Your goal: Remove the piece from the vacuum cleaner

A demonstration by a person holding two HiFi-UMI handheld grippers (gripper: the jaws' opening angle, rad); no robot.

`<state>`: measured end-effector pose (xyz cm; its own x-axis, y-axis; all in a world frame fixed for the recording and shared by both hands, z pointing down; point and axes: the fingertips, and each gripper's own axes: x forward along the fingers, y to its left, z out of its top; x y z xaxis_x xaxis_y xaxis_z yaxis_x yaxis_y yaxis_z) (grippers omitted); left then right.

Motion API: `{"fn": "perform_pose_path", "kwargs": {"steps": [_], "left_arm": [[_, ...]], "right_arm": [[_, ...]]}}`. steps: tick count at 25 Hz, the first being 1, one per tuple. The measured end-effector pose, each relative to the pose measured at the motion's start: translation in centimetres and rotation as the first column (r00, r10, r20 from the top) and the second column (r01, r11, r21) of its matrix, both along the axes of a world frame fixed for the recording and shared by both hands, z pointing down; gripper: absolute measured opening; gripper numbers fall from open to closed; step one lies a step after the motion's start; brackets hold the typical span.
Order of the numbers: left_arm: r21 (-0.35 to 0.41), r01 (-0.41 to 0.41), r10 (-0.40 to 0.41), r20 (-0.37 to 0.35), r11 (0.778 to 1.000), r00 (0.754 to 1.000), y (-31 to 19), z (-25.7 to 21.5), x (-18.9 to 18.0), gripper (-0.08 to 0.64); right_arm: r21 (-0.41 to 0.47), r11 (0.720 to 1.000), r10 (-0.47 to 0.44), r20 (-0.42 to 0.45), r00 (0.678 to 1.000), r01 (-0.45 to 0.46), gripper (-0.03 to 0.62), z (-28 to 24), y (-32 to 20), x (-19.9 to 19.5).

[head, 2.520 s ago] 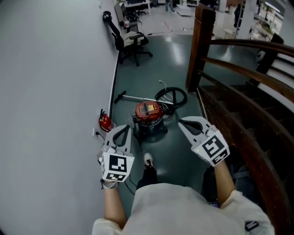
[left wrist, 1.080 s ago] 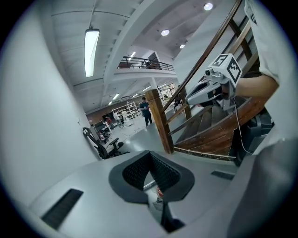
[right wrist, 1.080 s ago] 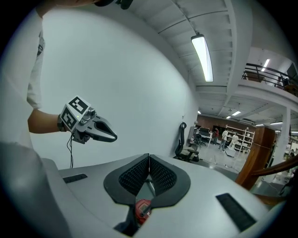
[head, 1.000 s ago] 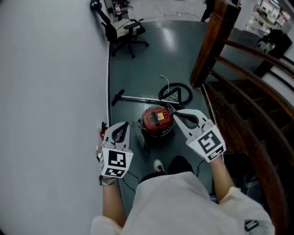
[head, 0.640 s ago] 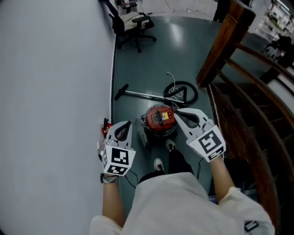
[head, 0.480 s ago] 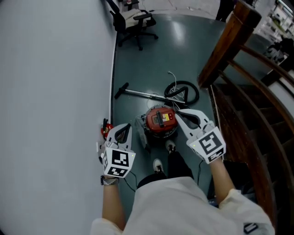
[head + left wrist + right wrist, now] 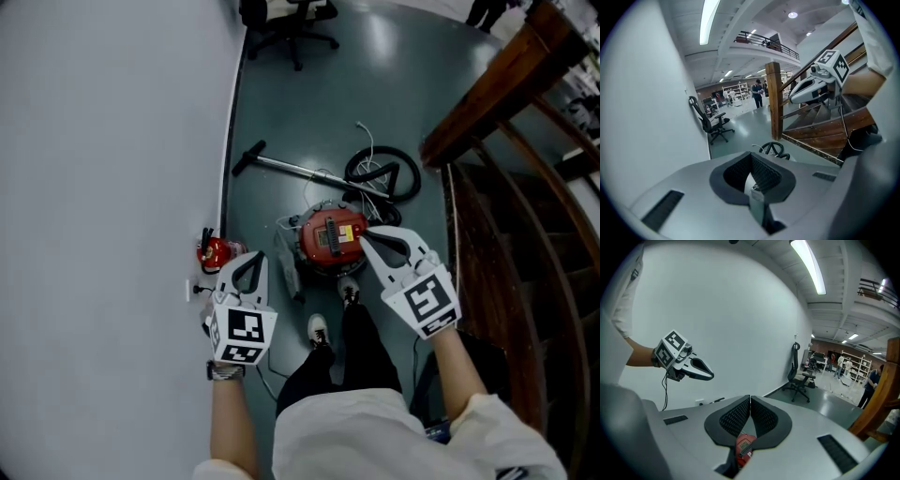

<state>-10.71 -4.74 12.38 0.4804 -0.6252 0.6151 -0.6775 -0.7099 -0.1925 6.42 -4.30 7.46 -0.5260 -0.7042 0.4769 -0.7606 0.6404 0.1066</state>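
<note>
Floor [image 7: 309, 103], one vacuum cleaner [image 7: 330, 240], left tool [image 7: 250, 259], right tool [image 7: 367, 236], both closed

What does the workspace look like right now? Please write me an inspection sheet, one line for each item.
Surface: glossy grey-green floor.
Job's things: red vacuum cleaner stands on the floor; its black hose lies coiled behind it; a metal tube lies flat toward the wall.
Clutter: small red object beside the wall, too small to identify.
Grippers: left gripper and right gripper both shut, empty, touching nothing.
Cables: white cord near the hose; thin cable hangs from the left gripper.
Surroundings: white wall left, wooden stair rail right, office chair far back.
</note>
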Motion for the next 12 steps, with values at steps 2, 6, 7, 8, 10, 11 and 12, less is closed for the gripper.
{"fn": "perform_pose_path", "kwargs": {"steps": [2,6,7,8,10,11,12], "left_arm": [[-0.021,0.011,-0.011,-0.003,1.0,1.0,-0.7,1.4,0.0,0.0],[-0.022,0.047,-0.048,-0.008,0.999,0.999,-2.4,3.1,-0.1,0.0],[-0.022,0.055,-0.055,-0.01,0.998,0.998,-2.8,3.6,-0.1,0.0],[-0.025,0.062,-0.062,-0.013,0.998,0.998,-3.2,4.2,0.0,0.0],[-0.036,0.073,-0.073,-0.019,0.997,0.997,-3.6,5.5,0.0,0.0],[-0.043,0.076,-0.077,-0.021,0.996,0.997,-3.7,6.2,0.1,0.0],[-0.049,0.078,-0.08,-0.023,0.996,0.997,-3.8,6.9,0.2,0.0]], "right_arm": [[-0.016,1.0,-0.006,0.008,1.0,0.006,0.029,1.6,-0.9,-0.1],[-0.037,0.999,-0.012,0.021,1.0,0.012,0.029,4.7,-2.2,0.2],[-0.043,0.999,-0.01,0.028,1.0,0.011,0.029,5.4,-2.5,0.4],[-0.049,0.999,-0.009,0.032,0.999,0.011,0.029,6.2,-2.9,0.6],[-0.062,0.998,-0.011,0.033,0.999,0.013,0.029,7.8,-3.5,0.9],[-0.068,0.998,-0.011,0.034,0.999,0.013,0.031,8.5,-3.7,1.1],[-0.074,0.997,-0.01,0.035,0.999,0.013,0.029,9.3,-3.8,1.2]]}}
